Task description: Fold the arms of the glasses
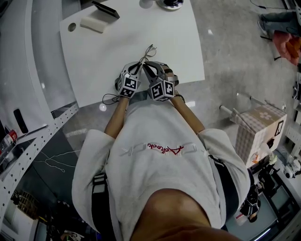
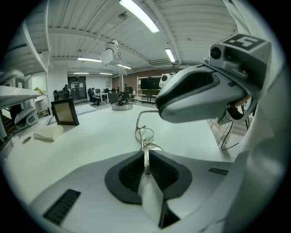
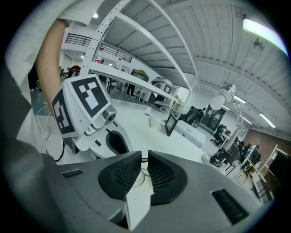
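Note:
Thin wire-framed glasses [image 1: 149,51] lie on the white table [image 1: 103,61] just beyond both grippers. My left gripper [image 1: 136,67] is shut on one thin metal arm of the glasses; in the left gripper view that arm [image 2: 146,157] runs between the pads and the lenses [image 2: 144,134] rest on the table ahead. My right gripper [image 1: 151,68] sits close beside the left one, its white body [image 2: 200,91] hanging over the glasses. Its jaws [image 3: 143,164] stand a narrow gap apart, with a lens edge and a thin wire showing in the gap, unpressed.
At the table's far left are a white block [image 1: 92,24], a black flat device [image 1: 106,9] and a round hole [image 1: 71,27]. A round base [image 1: 169,4] stands at the far edge. A black cable [image 1: 110,99] hangs off the near edge. A cardboard box [image 1: 261,129] stands on the floor at right.

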